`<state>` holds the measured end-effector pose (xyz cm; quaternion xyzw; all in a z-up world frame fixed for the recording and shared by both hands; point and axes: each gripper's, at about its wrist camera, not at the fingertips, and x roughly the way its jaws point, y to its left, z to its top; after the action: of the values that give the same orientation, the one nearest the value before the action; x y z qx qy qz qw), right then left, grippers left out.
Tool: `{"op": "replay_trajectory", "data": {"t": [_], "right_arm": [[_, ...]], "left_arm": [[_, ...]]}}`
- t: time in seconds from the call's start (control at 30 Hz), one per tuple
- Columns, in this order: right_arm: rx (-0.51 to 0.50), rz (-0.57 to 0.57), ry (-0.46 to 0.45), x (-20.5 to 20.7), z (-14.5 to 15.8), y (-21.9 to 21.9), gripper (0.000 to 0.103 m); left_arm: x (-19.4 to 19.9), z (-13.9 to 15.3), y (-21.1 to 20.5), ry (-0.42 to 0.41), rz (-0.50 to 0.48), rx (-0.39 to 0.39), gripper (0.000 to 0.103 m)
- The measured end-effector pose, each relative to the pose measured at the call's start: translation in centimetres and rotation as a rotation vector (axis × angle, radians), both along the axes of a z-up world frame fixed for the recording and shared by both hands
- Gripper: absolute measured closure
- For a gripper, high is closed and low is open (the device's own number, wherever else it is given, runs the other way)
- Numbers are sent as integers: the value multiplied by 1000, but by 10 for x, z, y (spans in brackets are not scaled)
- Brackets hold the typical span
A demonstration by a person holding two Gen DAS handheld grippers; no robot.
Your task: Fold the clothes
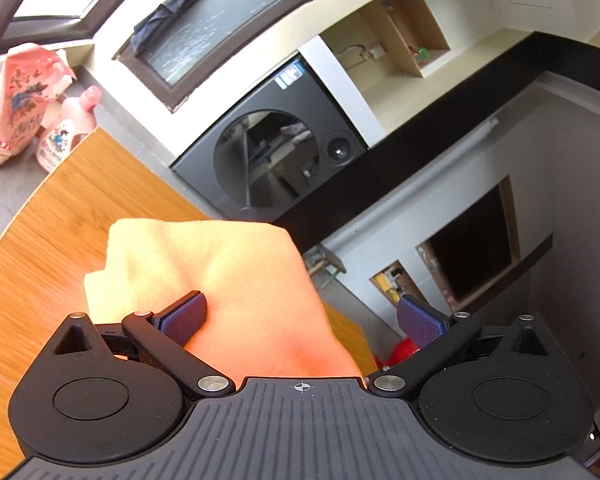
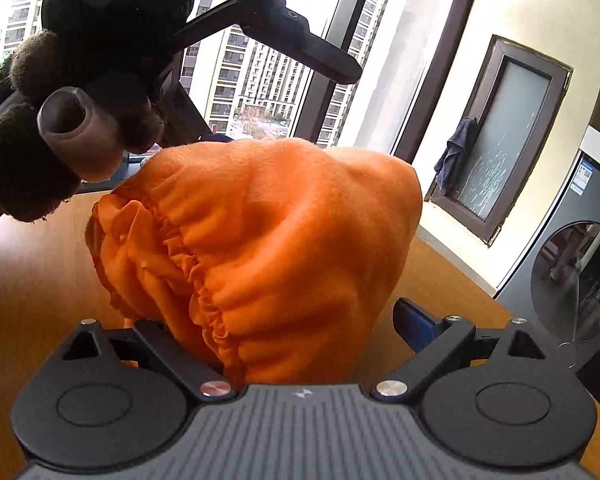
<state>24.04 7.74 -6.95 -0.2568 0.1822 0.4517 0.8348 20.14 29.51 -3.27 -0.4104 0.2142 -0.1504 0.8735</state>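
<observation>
Garment (image 2: 276, 248), orange, heaped on the table (image 1: 72, 208), lies between the spread jaws of both the left claw (image 1: 300, 316) and right claw (image 2: 284, 320), ungripped; next, pinch an edge.

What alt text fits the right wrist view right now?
A bunched orange garment with a gathered elastic edge sits between the right gripper's wide-open fingers, over a wooden table. A gloved hand holds the other gripper upper left, before a window.
</observation>
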Motion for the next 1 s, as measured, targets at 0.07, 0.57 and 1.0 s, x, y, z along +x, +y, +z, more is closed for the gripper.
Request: {"op": "replay_trajectory", "data": {"t": [0.07,0.57,1.0], "right_arm": [[9,-19,6,10,-2,6,7],[388,-188,235,39,39,-100,0],[231,-428,275,88,3,-49,0]], "left_arm": [[17,-1,8,8,8,-6,0],[59,-1,-4,15,-1,73,0],[72,-6,-12,31,4,96,0]]}}
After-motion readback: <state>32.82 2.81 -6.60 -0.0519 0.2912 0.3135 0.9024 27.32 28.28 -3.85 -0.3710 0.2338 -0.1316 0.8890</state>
